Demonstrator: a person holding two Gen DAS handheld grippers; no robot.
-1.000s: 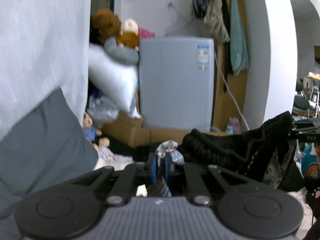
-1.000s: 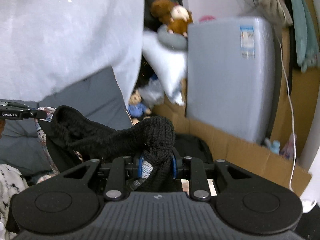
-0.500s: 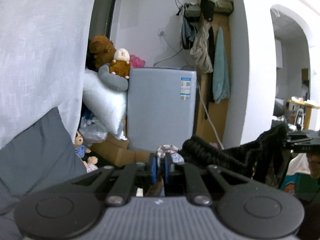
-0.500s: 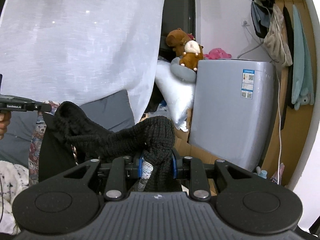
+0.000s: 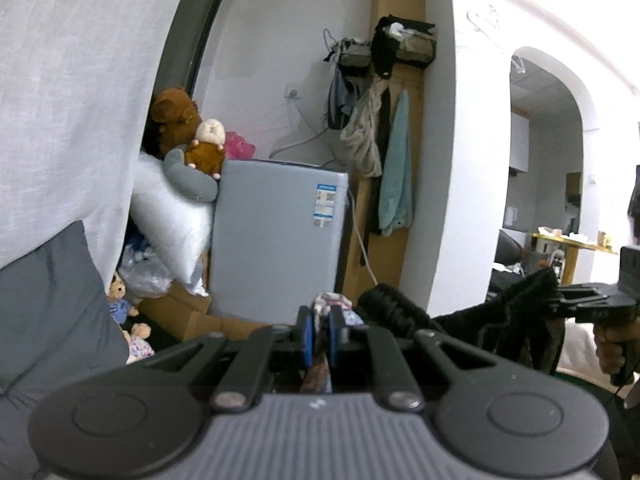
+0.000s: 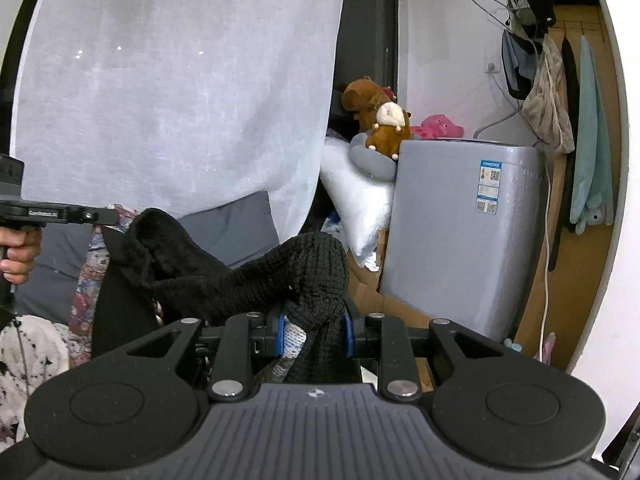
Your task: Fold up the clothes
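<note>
Black knit garment point(image 6: 248, 280) with floral lining hangs in the air, slack between both tongs. Left tongs point(image 5: 319, 332) and right tongs point(image 6: 314, 330) are each clamped on an edge. Judged step: spreading; next calls for pulling it taut

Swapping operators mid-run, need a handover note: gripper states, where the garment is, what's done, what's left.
Left gripper: shut on a floral-patterned fabric edge of the garment.
Right gripper: shut on the black chunky-knit garment, with a bit of patterned fabric in the jaws too.
Garment: held up in the air, sagging between the two grippers, facing the grey washing machine and white sheer curtain. Whether the knit and the floral fabric are one piece, I cannot tell.
Done: picked up and spread by two points.
Left: no fold visible yet; lay it flat, then fold.
</note>
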